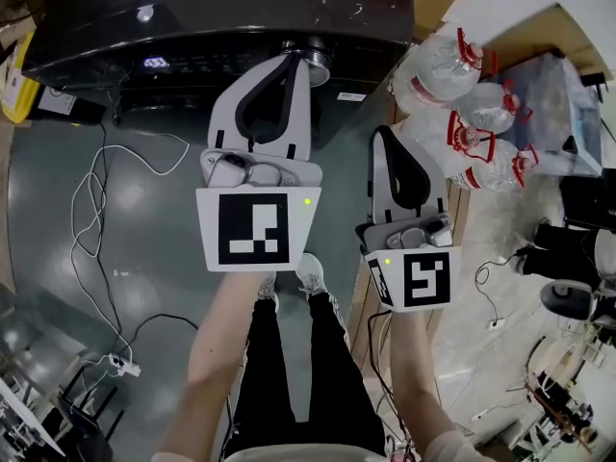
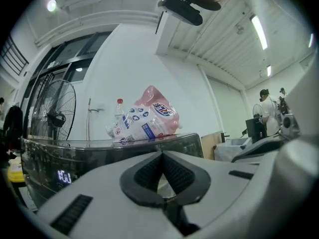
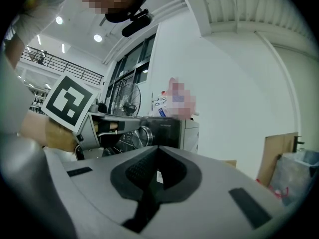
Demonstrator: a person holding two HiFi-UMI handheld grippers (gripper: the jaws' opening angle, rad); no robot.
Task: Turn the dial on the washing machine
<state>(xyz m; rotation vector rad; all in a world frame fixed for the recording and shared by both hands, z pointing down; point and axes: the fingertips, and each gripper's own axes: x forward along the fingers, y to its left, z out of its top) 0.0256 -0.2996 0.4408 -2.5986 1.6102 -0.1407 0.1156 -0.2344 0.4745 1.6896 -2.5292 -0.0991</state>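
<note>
The black washing machine (image 1: pixel 192 27) stands ahead of me, with its silver dial (image 1: pixel 318 64) on the front panel. My left gripper (image 1: pixel 294 61) is shut with nothing between its jaws; its tips sit right beside the dial, and I cannot tell if they touch. My right gripper (image 1: pixel 383 135) is also shut and empty, held lower and to the right, clear of the machine. In the right gripper view the dial (image 3: pixel 144 135) shows past my right gripper (image 3: pixel 156 149), with the left gripper's fingers (image 3: pixel 107 126) just left of it. My left gripper (image 2: pixel 160 154) looks across the machine's lit display (image 2: pixel 64 176).
A pink detergent bag (image 2: pixel 149 118) lies on top of the machine. Several water jugs (image 1: pixel 462 104) and a plastic bin (image 1: pixel 563 114) stand to the right. Cables (image 1: pixel 96 200) and a power strip (image 1: pixel 117 362) lie on the floor at left. A fan (image 2: pixel 52 118) stands behind the machine.
</note>
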